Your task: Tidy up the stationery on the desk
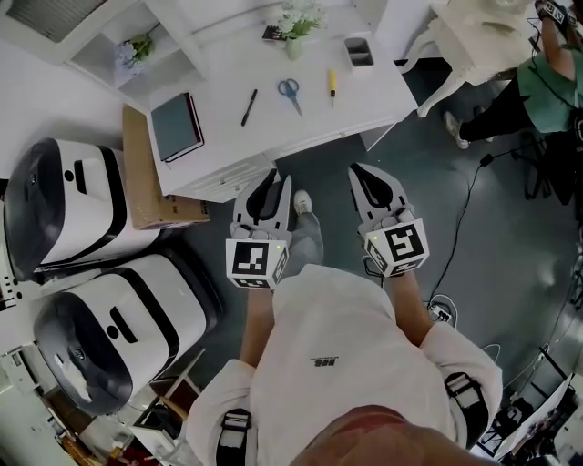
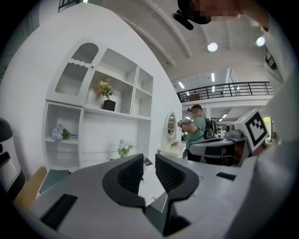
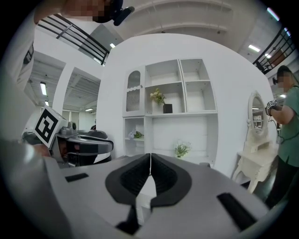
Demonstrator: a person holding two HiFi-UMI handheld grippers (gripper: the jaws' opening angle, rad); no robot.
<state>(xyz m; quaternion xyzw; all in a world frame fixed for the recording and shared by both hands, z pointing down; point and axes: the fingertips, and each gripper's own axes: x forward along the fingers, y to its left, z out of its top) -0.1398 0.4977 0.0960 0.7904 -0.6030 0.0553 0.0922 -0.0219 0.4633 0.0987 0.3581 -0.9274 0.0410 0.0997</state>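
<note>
The white desk (image 1: pixel 273 127) stands ahead of me, and both grippers hang short of its front edge, over the floor. On it lie a dark teal notebook (image 1: pixel 177 126), a black pen (image 1: pixel 249 106), blue-handled scissors (image 1: pixel 290 93) and a yellow-handled tool (image 1: pixel 332 84). A grey holder box (image 1: pixel 359 51) stands at the back beside a small vase of flowers (image 1: pixel 294 27). My left gripper (image 1: pixel 278 179) (image 2: pixel 149 161) is open by a narrow gap and holds nothing. My right gripper (image 1: pixel 361 171) (image 3: pixel 150 158) is shut, its pads touching, with nothing between them.
A cardboard box (image 1: pixel 150 177) leans against the desk's left side. Two white and black machines (image 1: pixel 64 209) (image 1: pixel 109 337) stand on the left. A person in green (image 1: pixel 547 82) stands at the upper right near a white dressing table (image 1: pixel 474 36). Cables (image 1: pixel 469 209) run across the dark floor.
</note>
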